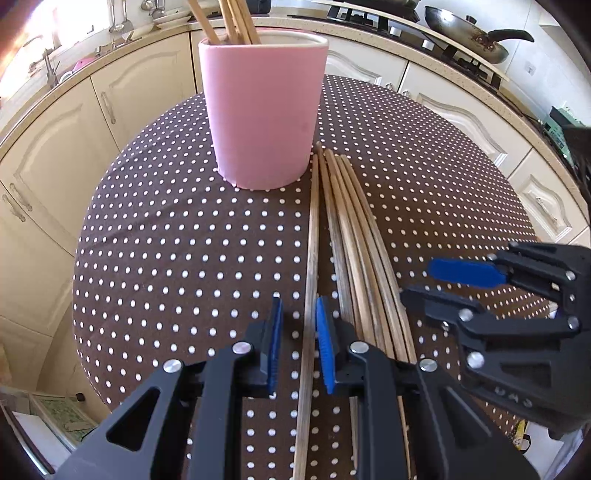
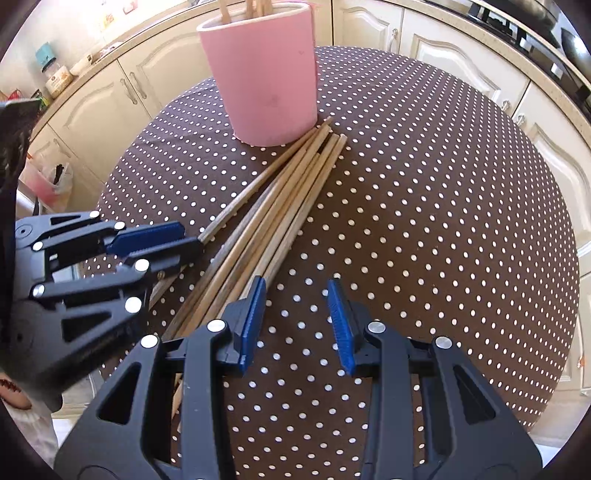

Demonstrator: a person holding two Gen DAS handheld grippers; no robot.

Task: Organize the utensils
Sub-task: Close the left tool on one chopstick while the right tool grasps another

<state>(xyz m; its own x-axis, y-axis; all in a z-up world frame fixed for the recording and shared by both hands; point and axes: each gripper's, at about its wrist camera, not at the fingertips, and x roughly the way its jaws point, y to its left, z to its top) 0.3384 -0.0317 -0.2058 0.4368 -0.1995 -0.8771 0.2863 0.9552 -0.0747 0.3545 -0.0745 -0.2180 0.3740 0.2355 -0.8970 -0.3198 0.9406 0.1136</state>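
- Single chopstick [image 1: 312, 240] lies flat on the dotted tablecloth [image 1: 166, 240], split off to the left of the bundle of chopsticks [image 1: 354, 240]; its far tip sits just beside the base of the pink cup [image 1: 262, 110], its near length runs back under the left wrist camera.
- Left gripper [image 1: 297, 306] straddles that stick, jaws narrowed but not clamped; the stick sits hard against the inner pad, with cloth showing between it and the outer pad; judged: not yet gripped.
- Key relation: the stick's long axis runs along the left gripper's pointing line and so across the closing direction; a plain squeeze should catch it; the grip point falls in the near half, so the far end may droop on lifting.
- Right gripper [image 2: 295, 321] hangs released over bare cloth, nothing between its pads; its inner finger is just beside the bundle's near ends.
- Left hand is the nearer to the lone stick; right hand the nearer to the bundle.
- Cup stands upright beyond both, already holding several upright chopsticks [image 1: 236, 18]; judged destination lies straight ahead along the stick's own axis; the stick must tip upright to enter.
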